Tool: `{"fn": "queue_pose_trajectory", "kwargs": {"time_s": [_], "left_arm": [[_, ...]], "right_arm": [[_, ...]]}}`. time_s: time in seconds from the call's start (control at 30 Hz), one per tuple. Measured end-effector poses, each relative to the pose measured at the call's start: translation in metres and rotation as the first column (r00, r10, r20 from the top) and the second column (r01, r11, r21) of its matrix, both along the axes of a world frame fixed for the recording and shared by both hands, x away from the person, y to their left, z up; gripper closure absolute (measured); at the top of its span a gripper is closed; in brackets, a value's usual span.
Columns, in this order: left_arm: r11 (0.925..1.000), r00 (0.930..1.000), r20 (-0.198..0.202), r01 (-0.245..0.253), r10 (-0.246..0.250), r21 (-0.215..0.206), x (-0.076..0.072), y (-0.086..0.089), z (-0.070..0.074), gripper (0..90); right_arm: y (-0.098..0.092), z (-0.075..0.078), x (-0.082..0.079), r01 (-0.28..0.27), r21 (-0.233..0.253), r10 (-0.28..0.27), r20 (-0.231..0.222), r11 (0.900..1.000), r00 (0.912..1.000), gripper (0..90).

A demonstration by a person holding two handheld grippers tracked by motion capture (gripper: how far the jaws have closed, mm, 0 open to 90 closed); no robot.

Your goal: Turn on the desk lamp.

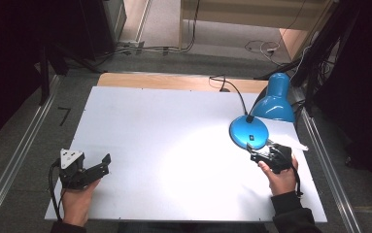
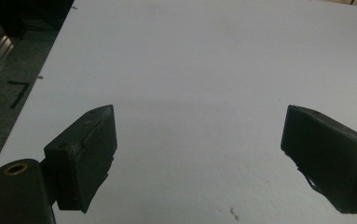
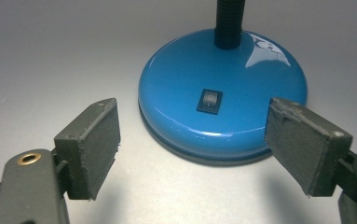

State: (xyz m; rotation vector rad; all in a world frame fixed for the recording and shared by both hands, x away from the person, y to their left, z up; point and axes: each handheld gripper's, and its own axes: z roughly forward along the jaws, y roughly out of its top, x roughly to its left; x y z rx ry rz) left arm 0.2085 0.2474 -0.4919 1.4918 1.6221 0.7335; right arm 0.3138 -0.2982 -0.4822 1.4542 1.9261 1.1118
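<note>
Work in hand: the right gripper point(image 3: 192, 144) faces the base of a blue desk lamp point(image 1: 249, 132), with the rocker switch point(image 3: 209, 101) on that base straight ahead of it; the aim looks like the switch.
Lamp position: it stands near the right far corner of the white table point(image 1: 164, 145), its shade point(image 1: 276, 99) behind the base, its black neck point(image 3: 228, 21) rising from the base top.
Right gripper: released, jaws spread wide, one to each side of the base, touching nothing.
Left gripper point(image 1: 93, 167): also released, jaws wide apart over bare table at the near left, well apart from the lamp.
Risk, missed switch: the switch is small and sits between the spread jaws, so pushing forward as they stand would likely pass it or strike the glossy dome instead.
Risk, sliding base: the base is smooth and rounded; an off-centre press may shove the lamp toward the table's right edge.
Risk, tipping: nothing steadies the lamp, and the shade leans behind the base, so a hard push could rock it.
Risk, cable: the cord point(image 1: 229, 85) trails off the far edge and could snag if the lamp shifts.
</note>
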Motion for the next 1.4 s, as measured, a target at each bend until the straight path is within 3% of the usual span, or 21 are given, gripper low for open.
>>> {"fn": "queue_pose_trajectory", "kwargs": {"time_s": [0.83,1.4], "left_arm": [[1.0000,1.0000,0.000,-0.002,0.002,0.001,0.000,0.000,0.000,10.9],[1.0000,1.0000,-0.003,0.001,-0.001,0.004,0.000,-0.001,0.000,10.9]], "right_arm": [[-0.016,0.006,-0.019,0.004,0.031,-0.004,-0.003,1.000,1.0000,17.5],[-0.025,0.003,-0.028,-0.009,0.003,0.009,-0.038,1.000,0.9992,17.4]]}}
